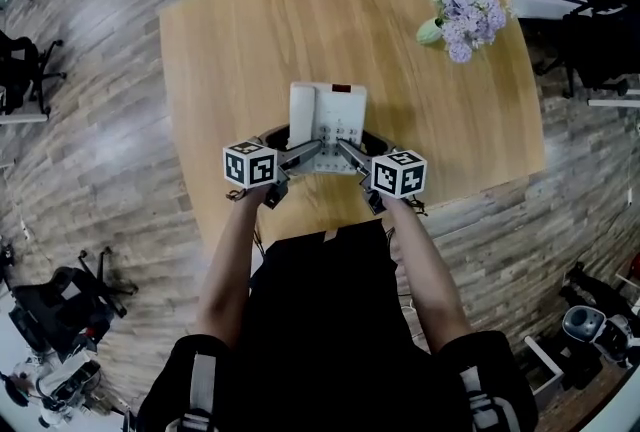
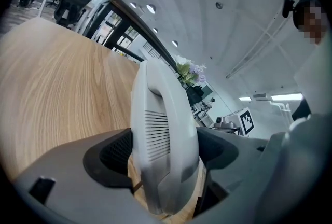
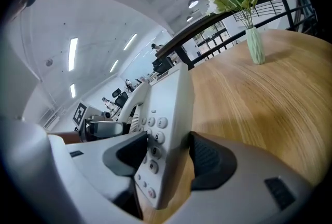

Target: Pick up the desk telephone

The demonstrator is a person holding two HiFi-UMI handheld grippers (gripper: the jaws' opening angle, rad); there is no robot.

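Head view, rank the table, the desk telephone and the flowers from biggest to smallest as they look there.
1. table, by far the largest.
2. flowers and desk telephone: close. The flowers look slightly bigger, but they stand nearer the camera, so unsure.

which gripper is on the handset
The left gripper: its jaws are shut on the handset of the desk telephone. The right gripper instead clamps the side with the keypad.
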